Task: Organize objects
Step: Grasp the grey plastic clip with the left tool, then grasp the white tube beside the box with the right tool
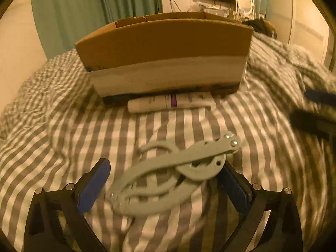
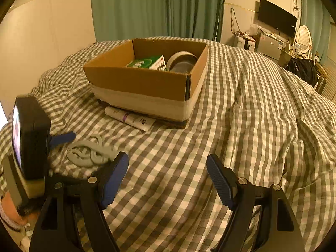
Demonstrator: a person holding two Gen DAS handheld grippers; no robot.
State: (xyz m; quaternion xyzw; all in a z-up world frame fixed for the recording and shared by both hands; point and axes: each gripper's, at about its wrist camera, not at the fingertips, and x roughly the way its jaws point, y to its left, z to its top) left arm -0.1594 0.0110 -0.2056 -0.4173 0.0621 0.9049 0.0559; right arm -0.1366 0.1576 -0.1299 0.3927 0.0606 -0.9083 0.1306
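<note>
A grey plastic plier-like tool (image 1: 168, 174) lies on the checked bedcover, between the blue pads of my left gripper (image 1: 164, 166), which is open around it. The right pad looks close to the tool's round end. In the right wrist view the same tool (image 2: 90, 151) lies at the left, by a blue finger (image 2: 63, 137) of the left gripper. My right gripper (image 2: 168, 180) is open and empty above bare cover. An open cardboard box (image 2: 142, 82) holds a green carton (image 2: 147, 62) and a grey round container (image 2: 182, 61). A white tube (image 1: 168, 103) lies against the box's front wall.
The checked bedcover (image 2: 252, 126) is rumpled to the right. Green curtains (image 2: 157, 6) hang behind the bed. A monitor (image 2: 277, 17), a round mirror and a dark bag (image 2: 302, 69) stand at the far right. A hand (image 2: 12, 210) shows at the lower left.
</note>
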